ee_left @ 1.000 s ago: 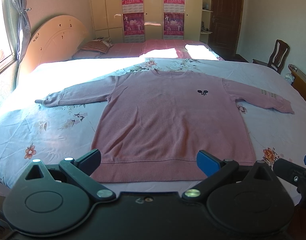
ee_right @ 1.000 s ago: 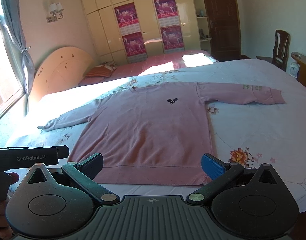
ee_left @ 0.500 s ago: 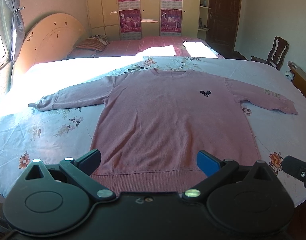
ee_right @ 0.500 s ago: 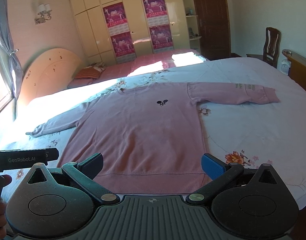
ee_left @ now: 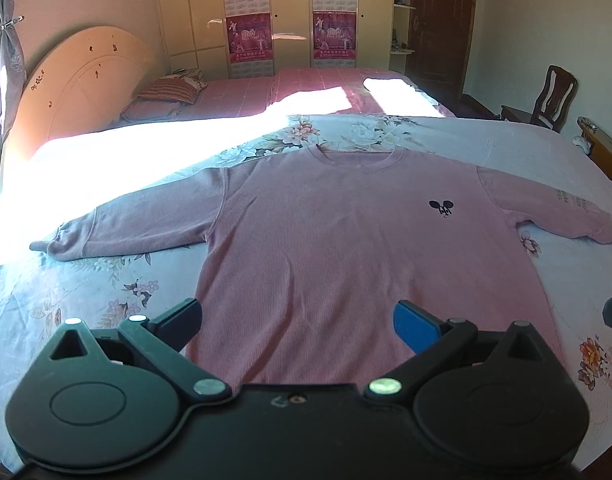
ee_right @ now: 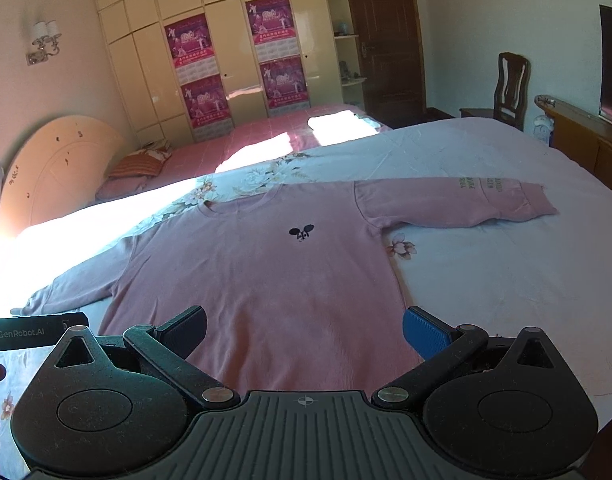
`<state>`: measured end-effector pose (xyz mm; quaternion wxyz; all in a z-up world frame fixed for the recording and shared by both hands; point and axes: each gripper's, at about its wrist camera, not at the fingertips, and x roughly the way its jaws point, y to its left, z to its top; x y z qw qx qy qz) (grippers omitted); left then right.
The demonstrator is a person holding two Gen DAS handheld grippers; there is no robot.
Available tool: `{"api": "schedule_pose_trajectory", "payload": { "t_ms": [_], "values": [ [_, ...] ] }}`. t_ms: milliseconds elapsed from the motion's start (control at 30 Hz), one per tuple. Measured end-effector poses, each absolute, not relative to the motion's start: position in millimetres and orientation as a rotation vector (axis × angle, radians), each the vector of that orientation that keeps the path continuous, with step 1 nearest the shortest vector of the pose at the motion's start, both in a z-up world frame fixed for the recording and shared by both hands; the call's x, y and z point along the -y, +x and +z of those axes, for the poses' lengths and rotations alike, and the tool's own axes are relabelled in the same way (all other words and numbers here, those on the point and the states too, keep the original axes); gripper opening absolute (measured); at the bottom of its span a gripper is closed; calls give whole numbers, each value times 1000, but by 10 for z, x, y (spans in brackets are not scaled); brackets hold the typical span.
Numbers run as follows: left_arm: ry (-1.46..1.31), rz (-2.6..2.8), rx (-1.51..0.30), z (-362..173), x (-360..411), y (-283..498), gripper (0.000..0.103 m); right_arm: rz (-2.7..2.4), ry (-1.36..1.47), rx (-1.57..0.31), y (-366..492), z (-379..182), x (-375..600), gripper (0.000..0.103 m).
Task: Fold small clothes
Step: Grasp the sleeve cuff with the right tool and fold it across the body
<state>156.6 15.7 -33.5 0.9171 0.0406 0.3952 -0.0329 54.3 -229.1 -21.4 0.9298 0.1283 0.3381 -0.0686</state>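
With jaws spread wide and empty on both the left gripper [ee_left: 297, 316] and right gripper [ee_right: 304, 328], poised above the hem of the pink sweatshirt [ee_left: 345, 248] lying flat on the floral bedsheet [ee_left: 66, 296], a careless pinch risks snagging sheet with knit and bunching the fold.

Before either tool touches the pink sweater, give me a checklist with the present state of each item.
1. Pink sweater lies flat, front up, on the bed: ok.
2. Both sleeves spread out to the sides, left sleeve and right sleeve: ok.
3. Left tool open and holding nothing: ok.
4. Right tool open and holding nothing: ok.
5. Hem within reach: cannot tell; the tool bodies hide it in both views.
6. Nothing lying on the sweater: ok on the part that shows.
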Motion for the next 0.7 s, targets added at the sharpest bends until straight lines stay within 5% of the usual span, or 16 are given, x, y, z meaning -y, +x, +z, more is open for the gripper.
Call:
{"api": "schedule_pose_trajectory", "payload": {
  "t_ms": [700],
  "values": [
    [81,-105,-826,-972,563,2905,102,-317,334,-670,1766,-869,3844,102]
  ]
}}
